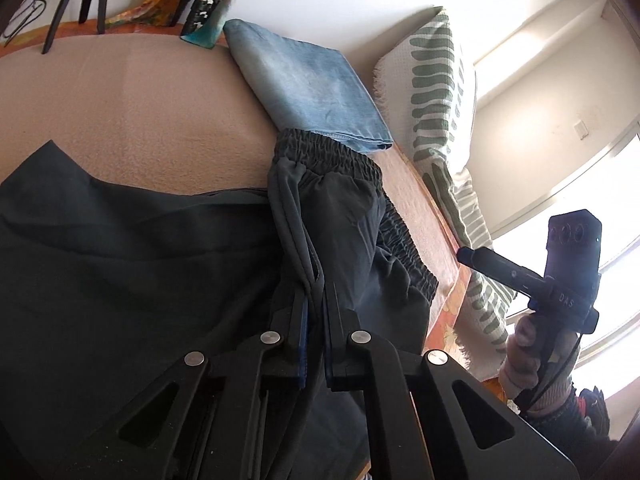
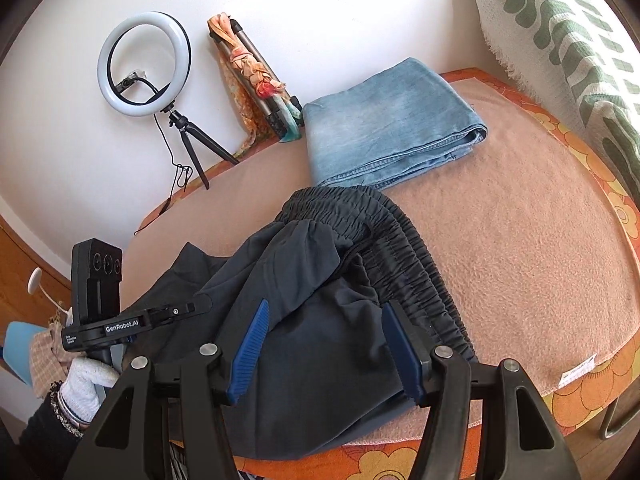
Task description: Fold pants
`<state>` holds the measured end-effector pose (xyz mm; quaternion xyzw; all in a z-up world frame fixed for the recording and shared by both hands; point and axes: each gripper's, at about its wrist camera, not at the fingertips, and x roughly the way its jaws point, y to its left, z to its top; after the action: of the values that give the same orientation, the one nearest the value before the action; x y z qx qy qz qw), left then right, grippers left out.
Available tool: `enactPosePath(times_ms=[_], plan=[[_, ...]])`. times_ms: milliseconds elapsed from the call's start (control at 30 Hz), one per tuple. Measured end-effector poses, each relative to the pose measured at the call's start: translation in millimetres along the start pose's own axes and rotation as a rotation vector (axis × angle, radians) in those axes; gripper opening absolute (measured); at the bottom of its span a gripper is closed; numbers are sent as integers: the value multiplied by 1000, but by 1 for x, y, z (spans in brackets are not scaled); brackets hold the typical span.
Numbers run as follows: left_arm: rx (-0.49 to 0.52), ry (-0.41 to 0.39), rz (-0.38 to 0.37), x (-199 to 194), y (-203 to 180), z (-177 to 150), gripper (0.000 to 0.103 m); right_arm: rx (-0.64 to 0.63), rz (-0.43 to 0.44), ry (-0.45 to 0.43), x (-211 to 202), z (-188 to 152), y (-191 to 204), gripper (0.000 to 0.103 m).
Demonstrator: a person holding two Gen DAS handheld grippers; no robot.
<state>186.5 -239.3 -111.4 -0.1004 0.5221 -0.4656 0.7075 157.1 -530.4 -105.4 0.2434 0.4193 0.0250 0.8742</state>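
Dark grey pants with an elastic waistband lie on a tan blanket. My left gripper is shut on a folded edge of the pants. In the right wrist view the pants lie bunched, waistband to the right. My right gripper is open just above the pants near the waistband. The left gripper shows at the left, and the right gripper's body shows at the right of the left wrist view.
Folded blue jeans lie behind the pants on the blanket. A green-and-white patterned throw is at the right. A ring light on a tripod and a wrapped tripod stand by the wall.
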Motion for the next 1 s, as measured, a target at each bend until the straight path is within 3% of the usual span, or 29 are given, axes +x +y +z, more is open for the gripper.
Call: enactPosePath(times_ms=[233,333,600,800,1000], plan=[[169,92,-101,13,-60,-20,4,19,44,-8,1,40,14,65],[242,151,-107,23,-80,-31,4,30,60,15,8,52,22,67],[320,247,-105,36,-94,-50,4,118,14,105,16,44,-14,71],[350,299,-115,39,-101,-58,5,322,165,152,18,21,-65,73],[366,352,-105,59,-105,-67,8,386,234,155,14,18,-77,74]])
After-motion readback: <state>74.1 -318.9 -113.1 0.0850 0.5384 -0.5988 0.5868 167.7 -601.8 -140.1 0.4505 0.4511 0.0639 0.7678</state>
